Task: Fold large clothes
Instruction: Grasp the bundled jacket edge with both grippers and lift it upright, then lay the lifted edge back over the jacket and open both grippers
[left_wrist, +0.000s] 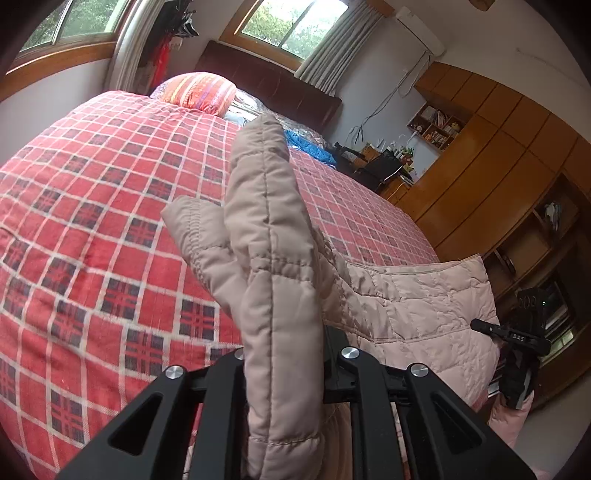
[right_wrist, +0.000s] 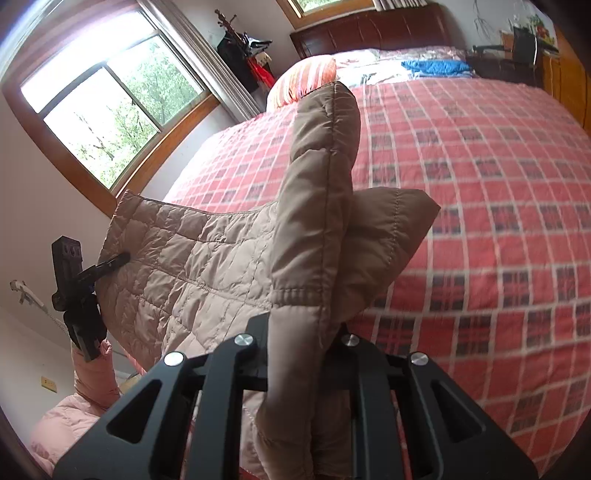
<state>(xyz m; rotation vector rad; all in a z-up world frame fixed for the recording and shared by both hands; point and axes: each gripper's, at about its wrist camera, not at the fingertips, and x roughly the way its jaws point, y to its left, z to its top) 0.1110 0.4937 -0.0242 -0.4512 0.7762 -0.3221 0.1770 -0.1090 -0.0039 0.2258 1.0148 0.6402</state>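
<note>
A beige quilted down jacket (left_wrist: 417, 302) hangs stretched between both grippers over the near part of the bed. My left gripper (left_wrist: 284, 354) is shut on a thick folded edge of it, which sticks up past the hidden fingertips. In the right wrist view the same jacket (right_wrist: 192, 258) spreads to the left, and my right gripper (right_wrist: 299, 332) is shut on its other bunched edge. Each gripper shows in the other's view: the right gripper (left_wrist: 517, 343) at the jacket's far side, the left gripper (right_wrist: 79, 295) likewise.
A red plaid bed cover (left_wrist: 92, 184) (right_wrist: 480, 166) fills the space ahead. A striped orange pillow (left_wrist: 199, 90) and a blue cloth (left_wrist: 306, 146) lie near the dark headboard. Wooden wardrobes (left_wrist: 498, 147) stand to the right, beside a black chair (left_wrist: 380, 166). A pink sleeve (right_wrist: 92, 373) holds the left gripper.
</note>
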